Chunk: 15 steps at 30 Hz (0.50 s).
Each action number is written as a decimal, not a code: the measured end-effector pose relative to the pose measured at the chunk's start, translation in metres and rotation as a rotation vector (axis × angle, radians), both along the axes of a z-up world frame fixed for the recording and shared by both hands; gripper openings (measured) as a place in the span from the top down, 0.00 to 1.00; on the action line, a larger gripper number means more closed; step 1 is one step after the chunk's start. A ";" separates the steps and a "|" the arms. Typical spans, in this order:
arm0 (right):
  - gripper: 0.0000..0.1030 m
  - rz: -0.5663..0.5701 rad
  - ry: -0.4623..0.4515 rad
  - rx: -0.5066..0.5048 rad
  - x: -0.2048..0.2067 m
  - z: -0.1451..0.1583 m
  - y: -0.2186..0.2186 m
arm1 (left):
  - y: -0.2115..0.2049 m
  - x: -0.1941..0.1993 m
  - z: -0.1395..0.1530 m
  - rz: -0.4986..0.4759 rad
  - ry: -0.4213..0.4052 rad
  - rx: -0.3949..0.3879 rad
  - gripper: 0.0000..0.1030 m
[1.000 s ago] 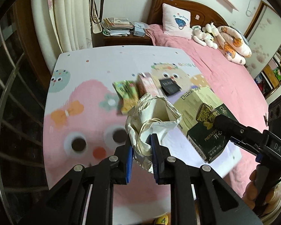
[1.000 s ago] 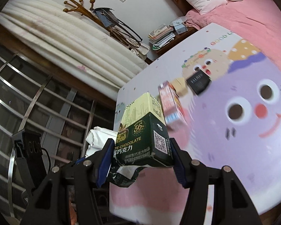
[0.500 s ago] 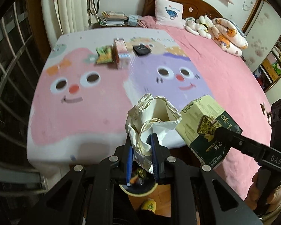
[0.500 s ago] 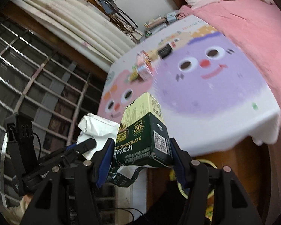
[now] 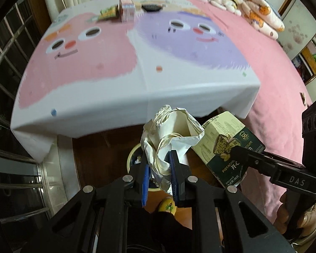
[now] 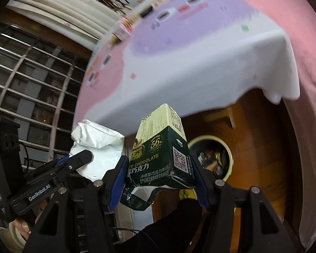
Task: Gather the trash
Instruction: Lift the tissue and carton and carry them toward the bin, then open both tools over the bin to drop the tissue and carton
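The left claw (image 5: 159, 171) pinches a light, crumpled white foil wrapper (image 5: 170, 135) mid-body, while the right claw (image 6: 159, 176) clamps a stiff green-and-cream chocolate carton (image 6: 161, 147) by its sides.

A cartoon-face tablecloth (image 5: 137, 80) drapes the table beside a pink bedspread (image 5: 269, 80) holding stuffed toys (image 5: 261, 19)

Both wrist views angled steeply down, sharing bin (image 5: 134, 158) (image 6: 210, 158), tablecloth (image 5: 137, 84) (image 6: 200, 73)

Right tongs (image 6: 161, 175) gripping chocolate box (image 6: 161, 156), bin (image 6: 212, 158) below
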State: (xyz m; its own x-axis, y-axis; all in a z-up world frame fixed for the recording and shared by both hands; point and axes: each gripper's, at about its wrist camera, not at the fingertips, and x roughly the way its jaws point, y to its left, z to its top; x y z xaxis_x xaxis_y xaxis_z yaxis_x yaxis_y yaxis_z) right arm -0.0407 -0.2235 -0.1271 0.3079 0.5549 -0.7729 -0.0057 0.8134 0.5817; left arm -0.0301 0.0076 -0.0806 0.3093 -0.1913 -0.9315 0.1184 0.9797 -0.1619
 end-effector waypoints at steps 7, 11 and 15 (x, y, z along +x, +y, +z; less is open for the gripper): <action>0.44 0.022 0.039 -0.099 0.005 -0.066 0.018 | -0.004 0.009 -0.067 -0.018 0.047 0.031 0.85; 0.43 0.043 0.057 -0.168 0.014 -0.111 0.033 | -0.002 0.019 -0.115 -0.020 0.075 0.047 0.85; 0.43 0.039 0.095 -0.202 0.023 -0.155 0.042 | -0.001 0.028 -0.162 -0.026 0.107 0.057 0.85</action>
State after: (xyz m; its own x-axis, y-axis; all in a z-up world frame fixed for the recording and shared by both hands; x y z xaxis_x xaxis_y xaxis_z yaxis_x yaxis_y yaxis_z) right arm -0.0180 -0.1819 -0.2826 0.2100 0.3957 -0.8941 0.0074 0.9138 0.4062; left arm -0.0025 0.0068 -0.2425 0.2033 -0.1439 -0.9685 0.1290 0.9845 -0.1192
